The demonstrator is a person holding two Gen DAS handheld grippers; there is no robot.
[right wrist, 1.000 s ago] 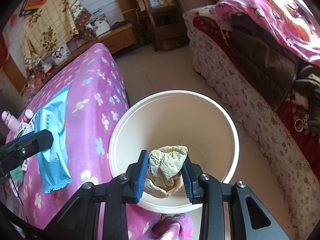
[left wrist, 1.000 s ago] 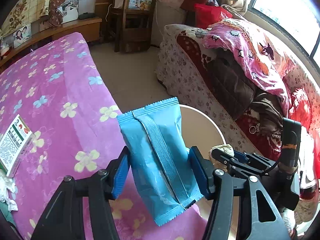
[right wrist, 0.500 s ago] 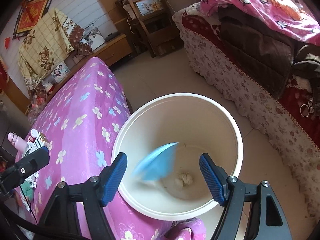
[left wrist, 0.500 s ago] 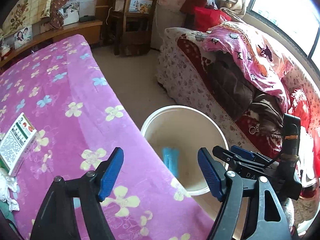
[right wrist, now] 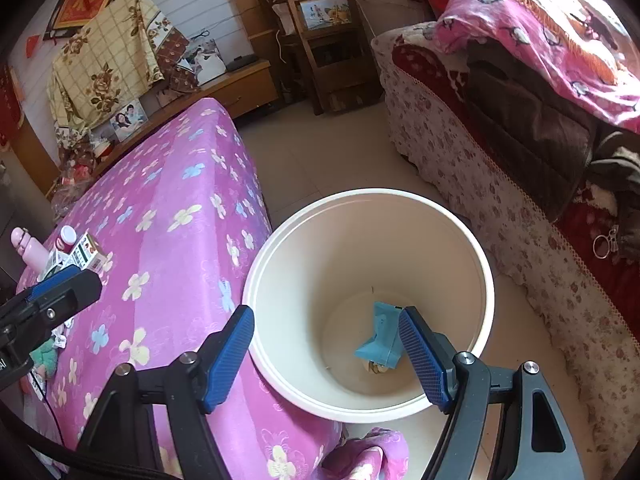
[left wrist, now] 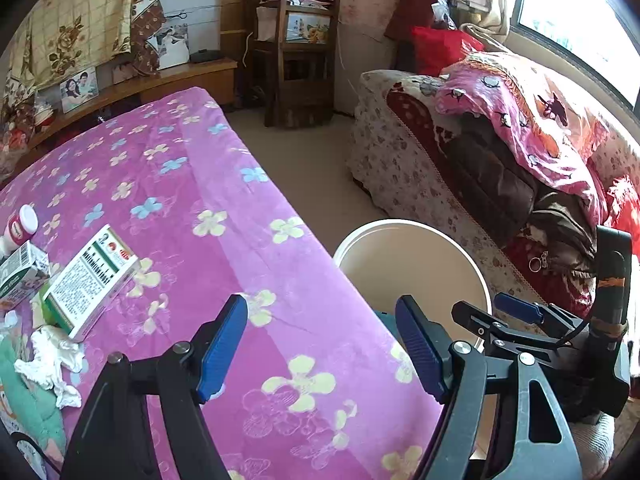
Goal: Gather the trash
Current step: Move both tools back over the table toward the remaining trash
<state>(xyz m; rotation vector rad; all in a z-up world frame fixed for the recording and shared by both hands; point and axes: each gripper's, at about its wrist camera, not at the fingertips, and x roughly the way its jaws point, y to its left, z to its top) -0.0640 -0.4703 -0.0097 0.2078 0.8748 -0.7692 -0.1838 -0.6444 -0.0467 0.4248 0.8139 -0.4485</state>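
Left wrist view: the left gripper (left wrist: 322,344) is spread and holds nothing above the purple floral cloth (left wrist: 192,208). To continue well, it should go toward the crumpled tissue (left wrist: 50,360), just beside the medicine box (left wrist: 90,282).

Right wrist view: the right gripper (right wrist: 326,360) is spread, empty, over the white bucket (right wrist: 280,368); the blue wrapper (right wrist: 380,340) lies inside at the bottom.

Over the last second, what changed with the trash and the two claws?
Both claws let go: the left claw dropped the blue plastic packet, the right claw the crumpled tissue, into the white round bucket. Both now open. The boxes on the purple floral cloth stayed.
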